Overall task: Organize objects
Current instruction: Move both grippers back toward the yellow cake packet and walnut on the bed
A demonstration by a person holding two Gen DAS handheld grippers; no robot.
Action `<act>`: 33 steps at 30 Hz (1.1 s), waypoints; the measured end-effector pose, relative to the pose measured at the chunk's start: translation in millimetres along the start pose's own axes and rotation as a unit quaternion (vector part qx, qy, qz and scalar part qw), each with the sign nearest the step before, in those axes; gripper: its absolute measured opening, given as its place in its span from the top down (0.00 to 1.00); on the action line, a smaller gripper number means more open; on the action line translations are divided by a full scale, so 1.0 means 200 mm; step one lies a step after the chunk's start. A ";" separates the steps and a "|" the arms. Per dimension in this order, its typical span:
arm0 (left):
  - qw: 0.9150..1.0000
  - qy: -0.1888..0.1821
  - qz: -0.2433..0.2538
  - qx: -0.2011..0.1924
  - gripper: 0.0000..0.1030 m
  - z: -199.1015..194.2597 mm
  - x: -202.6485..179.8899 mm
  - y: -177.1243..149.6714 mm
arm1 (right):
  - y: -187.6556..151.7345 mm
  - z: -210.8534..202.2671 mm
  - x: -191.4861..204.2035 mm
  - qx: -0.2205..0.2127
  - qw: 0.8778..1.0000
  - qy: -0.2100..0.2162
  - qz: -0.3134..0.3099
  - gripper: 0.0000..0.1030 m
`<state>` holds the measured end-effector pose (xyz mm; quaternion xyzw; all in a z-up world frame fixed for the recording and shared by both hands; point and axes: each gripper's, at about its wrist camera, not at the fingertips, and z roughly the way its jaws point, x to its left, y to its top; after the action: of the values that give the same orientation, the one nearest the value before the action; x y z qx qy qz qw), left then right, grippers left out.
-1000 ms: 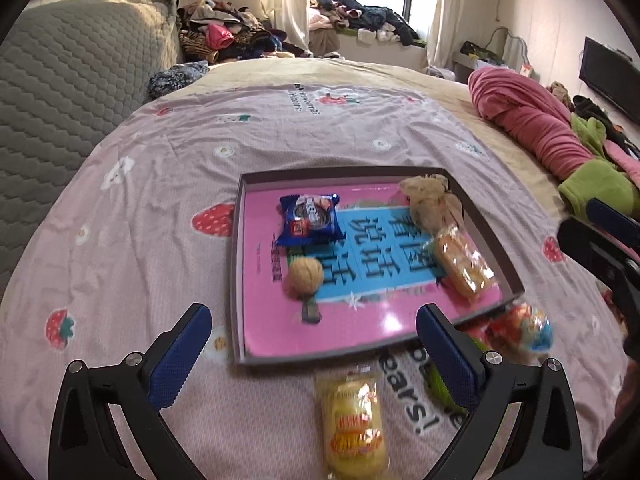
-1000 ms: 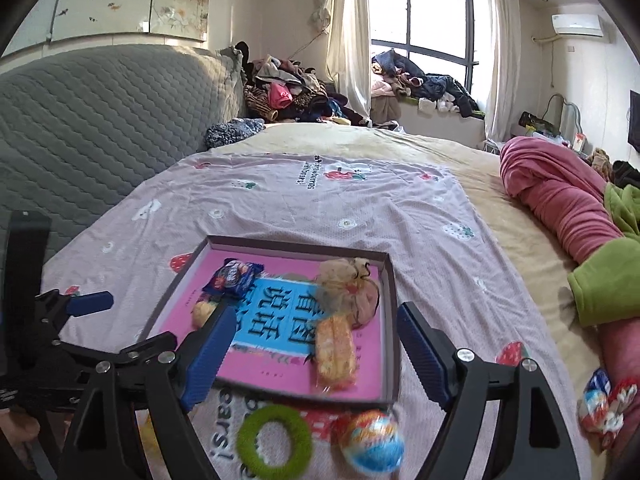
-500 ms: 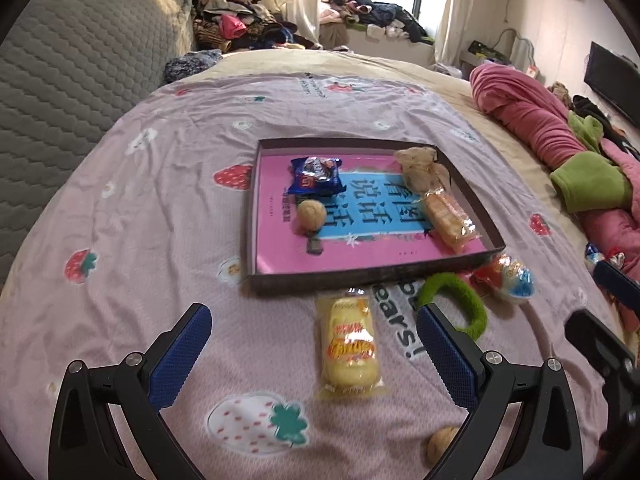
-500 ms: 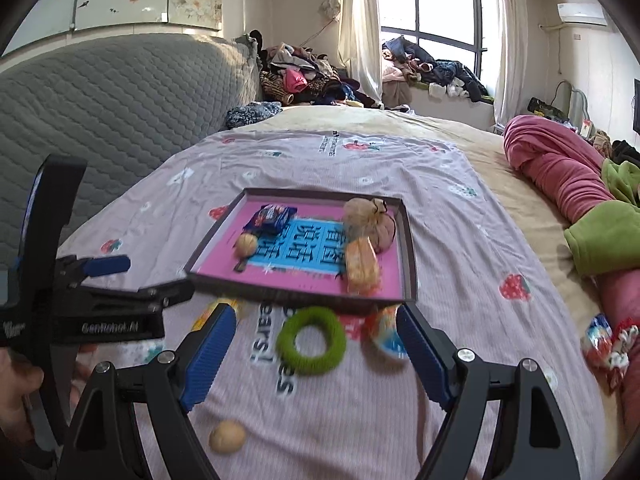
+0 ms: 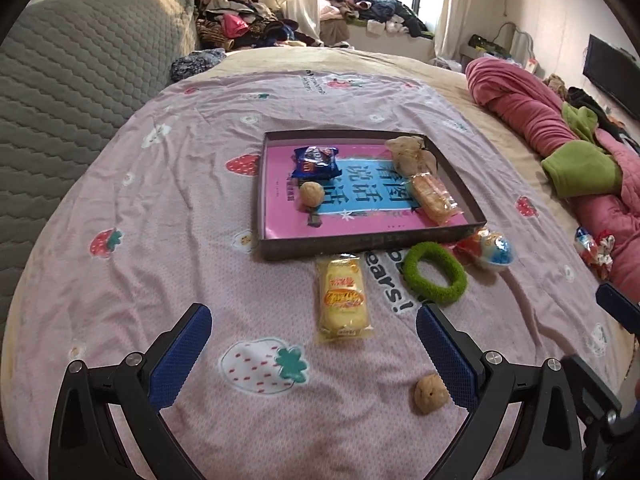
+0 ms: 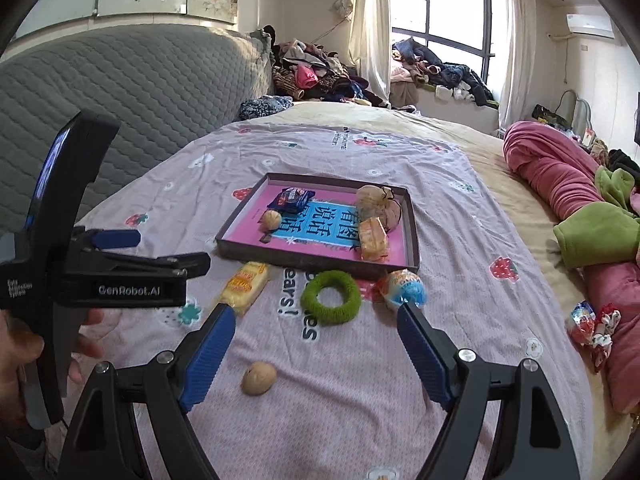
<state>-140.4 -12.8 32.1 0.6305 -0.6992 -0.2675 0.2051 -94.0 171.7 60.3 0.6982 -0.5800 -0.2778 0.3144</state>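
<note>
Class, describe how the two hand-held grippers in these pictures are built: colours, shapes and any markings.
Each hand-held gripper, left and right, has a black frame forking into two angled fingers tipped with ribbed blue pads, with silver bolts at the joints. Seen side-on from the right wrist, the left one's body carries white lettering, "GenRobot.AI" and "Data Acquisition System". No cable or sleeve is clearly visible.

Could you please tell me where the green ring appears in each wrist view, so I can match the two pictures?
Left wrist: green ring lies right of centre, just beyond the right fingertip.
Right wrist: it lies at centre, between the fingertips.
Shared landmark: the tray just behind it.
</note>
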 end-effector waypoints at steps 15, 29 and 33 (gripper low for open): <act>1.000 0.001 0.007 0.007 0.01 -0.14 -0.04 -0.14 | -0.18 -0.17 -0.01 0.013 1.000 -0.020 -0.004 0.19; 1.000 0.003 0.015 0.019 0.01 -0.10 -0.09 -0.23 | -0.27 -0.18 -0.05 0.027 0.999 -0.027 -0.004 0.19; 1.000 -0.001 0.012 0.026 0.01 -0.06 -0.08 -0.24 | -0.29 -0.14 -0.02 0.034 0.999 -0.024 -0.011 0.19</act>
<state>-93.9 -1.9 10.9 0.6269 -0.7138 -0.2469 0.1912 -35.9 187.5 34.4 0.7081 -0.5887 -0.2779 0.2736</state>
